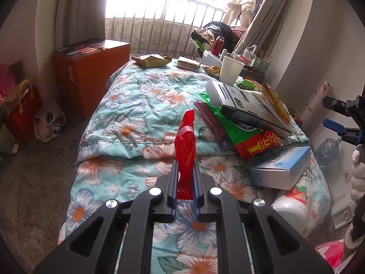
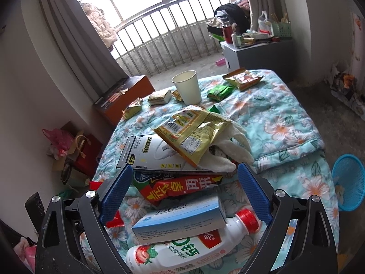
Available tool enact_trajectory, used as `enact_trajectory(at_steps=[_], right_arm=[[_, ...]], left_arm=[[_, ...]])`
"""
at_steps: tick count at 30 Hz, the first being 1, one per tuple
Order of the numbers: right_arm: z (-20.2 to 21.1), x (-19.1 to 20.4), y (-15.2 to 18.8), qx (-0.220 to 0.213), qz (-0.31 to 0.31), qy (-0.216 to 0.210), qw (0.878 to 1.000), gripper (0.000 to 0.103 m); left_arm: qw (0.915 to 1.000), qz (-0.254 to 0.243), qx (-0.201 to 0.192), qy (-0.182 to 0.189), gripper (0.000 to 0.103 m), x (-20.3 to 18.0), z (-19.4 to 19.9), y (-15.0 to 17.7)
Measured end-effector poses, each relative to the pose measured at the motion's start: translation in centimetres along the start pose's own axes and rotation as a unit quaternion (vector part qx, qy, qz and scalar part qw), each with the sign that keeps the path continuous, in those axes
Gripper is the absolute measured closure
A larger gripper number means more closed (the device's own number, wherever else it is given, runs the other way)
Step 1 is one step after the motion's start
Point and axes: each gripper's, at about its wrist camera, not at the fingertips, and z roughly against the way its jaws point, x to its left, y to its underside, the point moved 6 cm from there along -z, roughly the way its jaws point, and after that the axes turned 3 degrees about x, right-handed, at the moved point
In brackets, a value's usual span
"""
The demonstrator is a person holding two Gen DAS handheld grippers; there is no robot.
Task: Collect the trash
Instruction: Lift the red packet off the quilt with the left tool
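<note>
Left claw [image 1: 185, 171] clamped on a red wrapper [image 1: 186, 150], held upright above the floral quilt [image 1: 136, 105] of the bed, clear of the fabric. Right claw [image 2: 184, 191] spread wide, nothing between the blue pads [image 2: 253, 191], poised over a heap of litter at the near end of the bed; also visible at the right edge of the left view, gripped by a white-gloved hand [image 1: 358, 175]. Heap made up as follows: white strawberry drink bottle [image 2: 182, 253] with red cap lying on its side at the bottom; light blue box [image 2: 180, 221] resting across it; red and green snack bag [image 2: 180, 187] beyond that; grey and white carton [image 2: 159, 157] on top of the bag; yellow snack packet [image 2: 191, 134] lying over the carton with a white glove [image 2: 232, 148] partly under it. White paper cup [image 2: 187, 86] standing upright further up the bed, with small yellow and green packets scattered around it. Blue mesh bin [image 2: 349, 182] on the floor, just beside the bed's right edge in the right view. Orange cardboard box [image 1: 91, 73] on the floor beside the bed, near the railing.
</note>
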Motion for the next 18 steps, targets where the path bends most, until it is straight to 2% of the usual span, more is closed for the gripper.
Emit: enact_trajectory(at_steps=[13,18], right_arm=[[1.9,1.9,-0.8,-0.027,0.028,-0.010,0.999,0.015],[2.4,2.6,-1.0,-0.033,0.047,-0.011,0.998,0.015]], left_arm=[[0.9995,-0.012,-0.028,-0.005,0.093,-0.8,2.2,-0.6],[0.9999,-0.012,-0.005,-0.003,0.093,-0.7,1.4,-0.2]])
